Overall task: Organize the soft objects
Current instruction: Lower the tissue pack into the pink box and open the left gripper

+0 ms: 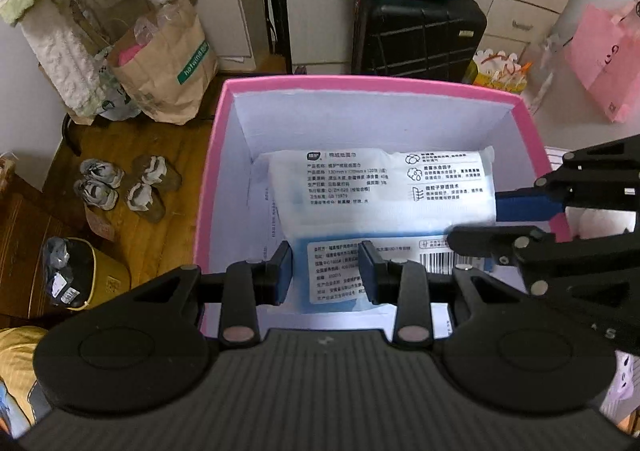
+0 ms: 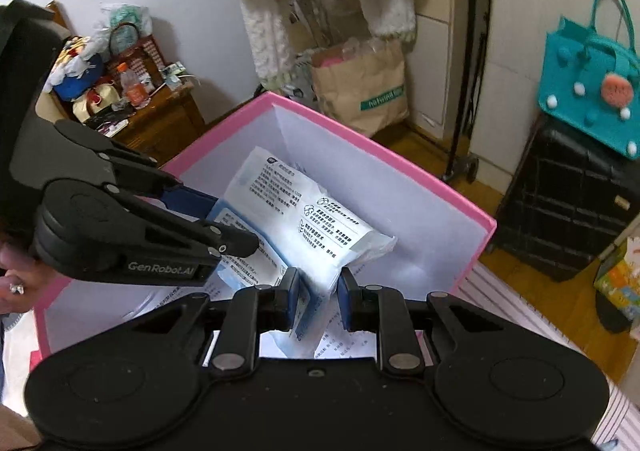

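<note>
Both grippers are holding one tissue pack (image 1: 380,191) inside the pink box (image 1: 208,179), probably so the soft pack is going in flat. The left gripper (image 1: 326,271) is pinching its near edge; the right gripper (image 2: 318,299) is clamping narrowly on a corner. "GenRobot.AI" is showing on the left gripper; the pack's print is Chinese.

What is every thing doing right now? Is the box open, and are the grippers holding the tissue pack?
pink box: open, no lid on it, tissue pack inside.
tissue pack: sealed, partly in the box, held at both ends.
left gripper: shut on the tissue pack.
right gripper: shut on the tissue pack.
black suitcase: closed, upright.
paper bag: open, standing.
</note>
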Demonstrator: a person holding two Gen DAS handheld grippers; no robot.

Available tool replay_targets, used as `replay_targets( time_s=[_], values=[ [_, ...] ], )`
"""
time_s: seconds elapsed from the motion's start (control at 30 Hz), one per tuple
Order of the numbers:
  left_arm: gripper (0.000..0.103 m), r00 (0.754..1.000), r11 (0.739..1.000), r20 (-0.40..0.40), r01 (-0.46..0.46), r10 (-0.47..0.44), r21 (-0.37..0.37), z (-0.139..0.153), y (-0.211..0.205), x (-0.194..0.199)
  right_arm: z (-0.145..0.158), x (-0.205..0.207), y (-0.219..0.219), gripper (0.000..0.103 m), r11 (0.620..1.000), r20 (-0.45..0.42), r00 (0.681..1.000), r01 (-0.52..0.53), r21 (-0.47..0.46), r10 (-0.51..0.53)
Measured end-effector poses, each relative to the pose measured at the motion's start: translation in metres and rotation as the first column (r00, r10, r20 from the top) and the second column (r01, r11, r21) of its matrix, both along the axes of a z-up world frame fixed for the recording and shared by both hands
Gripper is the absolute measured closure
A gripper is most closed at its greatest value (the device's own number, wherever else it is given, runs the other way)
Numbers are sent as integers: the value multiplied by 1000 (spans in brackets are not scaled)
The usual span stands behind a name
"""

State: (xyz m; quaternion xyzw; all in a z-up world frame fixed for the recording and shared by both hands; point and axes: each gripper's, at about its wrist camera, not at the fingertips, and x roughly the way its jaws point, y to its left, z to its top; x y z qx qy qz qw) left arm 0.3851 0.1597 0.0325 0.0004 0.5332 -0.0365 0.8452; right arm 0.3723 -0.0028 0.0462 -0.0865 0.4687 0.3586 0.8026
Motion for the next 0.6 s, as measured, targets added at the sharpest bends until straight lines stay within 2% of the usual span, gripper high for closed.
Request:
replay_targets(
  time_s=[0.23,0.3,0.33,0.4,0.6],
  values=[
    [69,1000,1000,14,12,-13,25,-2,-5,4,-5,4,7,78,999,13,1000,18,-51,-17],
    [62,999,999,48,8,-10,50,0,-7,1,-5,6,6,78,997,15,999,45,-55,-44],
    [53,997,997,75,9,-15,82,2,-10,-2,-5,6,5,76,997,12,998,65,-47,-65],
    [50,991,991,129,16,-33,131,8,-13,-11,-2,5,-1,73,994,10,995,103,-25,-103],
    [49,989,997,141,47,-54,55,28,-8,-39,10,-16,-20,71,993,-14,994,111,31,-110]
  ],
)
